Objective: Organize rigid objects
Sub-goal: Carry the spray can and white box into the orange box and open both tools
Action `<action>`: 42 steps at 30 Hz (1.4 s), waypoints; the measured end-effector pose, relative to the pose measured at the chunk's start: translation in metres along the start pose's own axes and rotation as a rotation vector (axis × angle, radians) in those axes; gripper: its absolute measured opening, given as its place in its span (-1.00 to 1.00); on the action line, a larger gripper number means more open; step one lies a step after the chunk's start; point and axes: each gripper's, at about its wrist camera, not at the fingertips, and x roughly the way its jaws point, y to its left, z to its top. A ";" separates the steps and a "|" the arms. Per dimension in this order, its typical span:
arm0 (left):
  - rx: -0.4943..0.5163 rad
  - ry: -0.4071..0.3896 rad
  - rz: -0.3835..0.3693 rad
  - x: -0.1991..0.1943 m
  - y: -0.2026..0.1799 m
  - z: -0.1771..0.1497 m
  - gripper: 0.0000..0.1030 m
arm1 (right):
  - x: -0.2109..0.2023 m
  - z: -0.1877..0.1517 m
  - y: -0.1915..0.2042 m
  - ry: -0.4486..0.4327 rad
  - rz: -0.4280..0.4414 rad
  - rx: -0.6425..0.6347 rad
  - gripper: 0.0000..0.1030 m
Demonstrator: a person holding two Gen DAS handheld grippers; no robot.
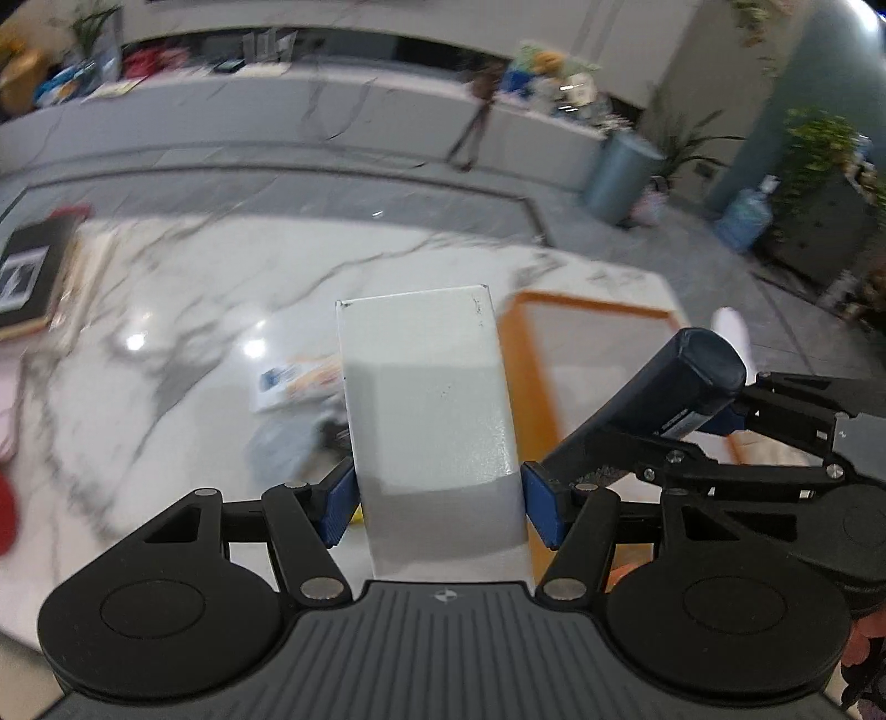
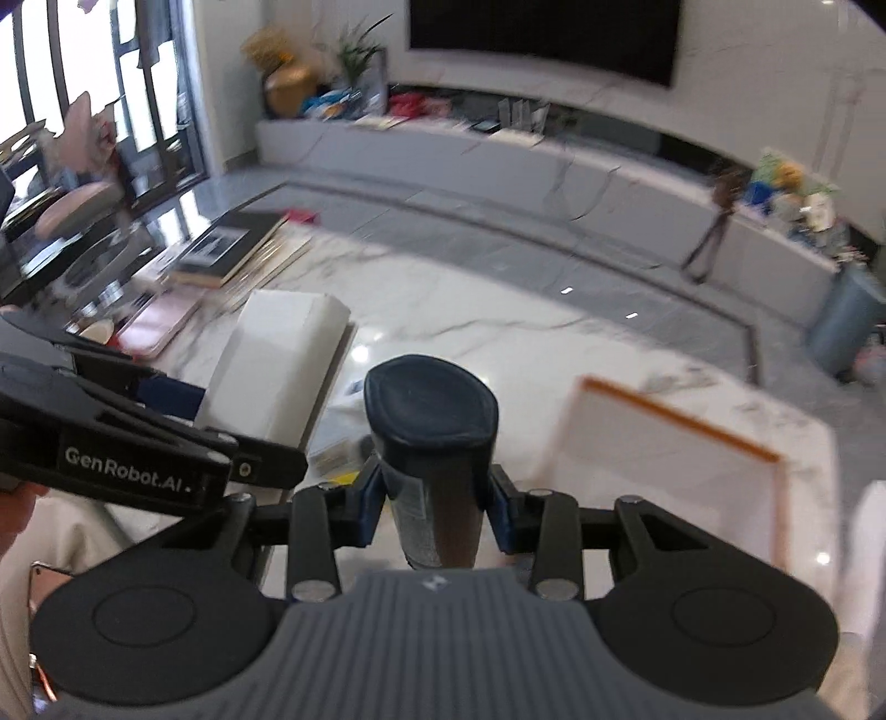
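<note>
White marbled surface point(image 1: 221, 288), glossy, two light glares near middle. Grey floor point(image 2: 443, 221) beyond far edge. Long low grey cabinet point(image 2: 609, 183) along far wall, clutter of coloured items on top, blurred. Dark screen point(image 2: 542, 33) on wall above it. Grey bin point(image 1: 620, 171) at cabinet's end, blue water jug point(image 1: 745, 213) near it. Potted plants point(image 1: 819, 138) beside jug. Tall windows point(image 2: 83, 83) at left.

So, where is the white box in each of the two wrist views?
Left wrist: the white box stands in the centre, clamped between the left gripper's blue pads.
Right wrist: the same box sits left of centre, beyond the left gripper entering from the left edge.
Shared landmark: the orange-framed tray, to the right of the box in both views.
</note>
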 end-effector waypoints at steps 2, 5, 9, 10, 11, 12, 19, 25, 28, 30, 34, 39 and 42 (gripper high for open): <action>0.032 -0.009 -0.035 0.005 -0.021 0.008 0.38 | -0.013 -0.002 -0.016 -0.007 -0.040 0.007 -0.26; 0.067 -0.009 -0.088 0.017 -0.050 0.017 0.38 | -0.023 -0.012 -0.043 0.017 -0.108 0.028 -0.26; 0.113 0.004 -0.136 0.043 -0.080 0.025 0.38 | -0.013 -0.034 -0.075 0.074 -0.148 0.088 -0.26; 0.124 0.011 -0.140 0.051 -0.087 0.027 0.38 | -0.007 -0.039 -0.084 0.092 -0.145 0.107 -0.26; 0.134 0.018 -0.143 0.060 -0.093 0.029 0.38 | 0.000 -0.045 -0.092 0.112 -0.137 0.127 -0.26; 0.140 0.025 -0.146 0.068 -0.097 0.029 0.38 | 0.007 -0.049 -0.098 0.129 -0.130 0.141 -0.26; 0.150 0.069 -0.127 0.115 -0.111 0.034 0.37 | 0.057 -0.070 -0.121 0.223 -0.055 0.204 -0.26; 0.163 0.079 -0.094 0.135 -0.105 0.041 0.36 | 0.095 -0.084 -0.137 0.304 0.053 0.297 -0.25; 0.172 0.075 -0.078 0.142 -0.102 0.046 0.36 | 0.107 -0.084 -0.139 0.295 0.061 0.318 -0.25; 0.172 0.077 -0.079 0.146 -0.100 0.050 0.35 | 0.116 -0.083 -0.146 0.294 0.061 0.354 -0.25; 0.176 0.078 -0.077 0.152 -0.097 0.057 0.34 | 0.140 -0.088 -0.160 0.332 0.083 0.465 -0.30; 0.189 0.095 -0.078 0.159 -0.095 0.063 0.34 | 0.155 -0.101 -0.164 0.351 0.097 0.523 -0.22; 0.191 0.111 -0.083 0.164 -0.097 0.061 0.33 | 0.150 -0.099 -0.163 0.344 0.083 0.510 -0.24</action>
